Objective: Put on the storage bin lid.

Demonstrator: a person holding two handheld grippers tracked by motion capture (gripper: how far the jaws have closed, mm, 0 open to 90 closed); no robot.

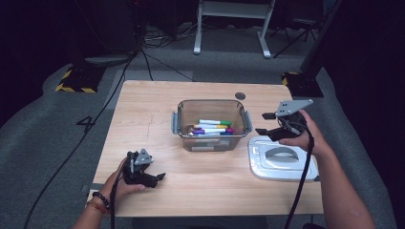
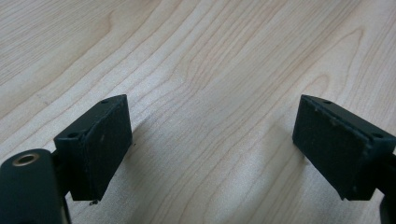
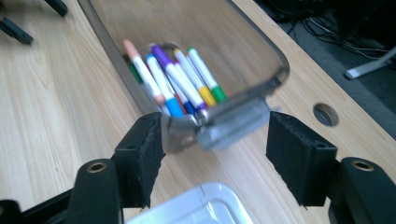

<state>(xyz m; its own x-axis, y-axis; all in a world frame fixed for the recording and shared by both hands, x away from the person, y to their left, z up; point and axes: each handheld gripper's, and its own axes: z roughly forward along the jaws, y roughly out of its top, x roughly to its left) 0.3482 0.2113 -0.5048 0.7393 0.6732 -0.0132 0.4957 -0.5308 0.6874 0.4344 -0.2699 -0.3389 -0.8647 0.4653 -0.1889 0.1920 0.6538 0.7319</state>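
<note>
The right gripper (image 1: 268,123) hung above the table at about three o'clock from the box (image 1: 211,125) — jaws spread, nothing between them. The lid (image 1: 282,158) lay flat just below it, at roughly four o'clock from the box. Markers (image 3: 173,79) lay heaped inside the box. At seven o'clock the left gripper (image 1: 160,177) rested on the table (image 1: 143,109) — released, empty.

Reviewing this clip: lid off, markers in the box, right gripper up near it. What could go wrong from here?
The right gripper hangs open just beside the container, near its grey side latch; a careless sweep could knock the box and shift it. The lid lies directly under that hand, so lowering might bump it toward the table edge. The markers lie loose in a pile, so a grab might take several.
</note>
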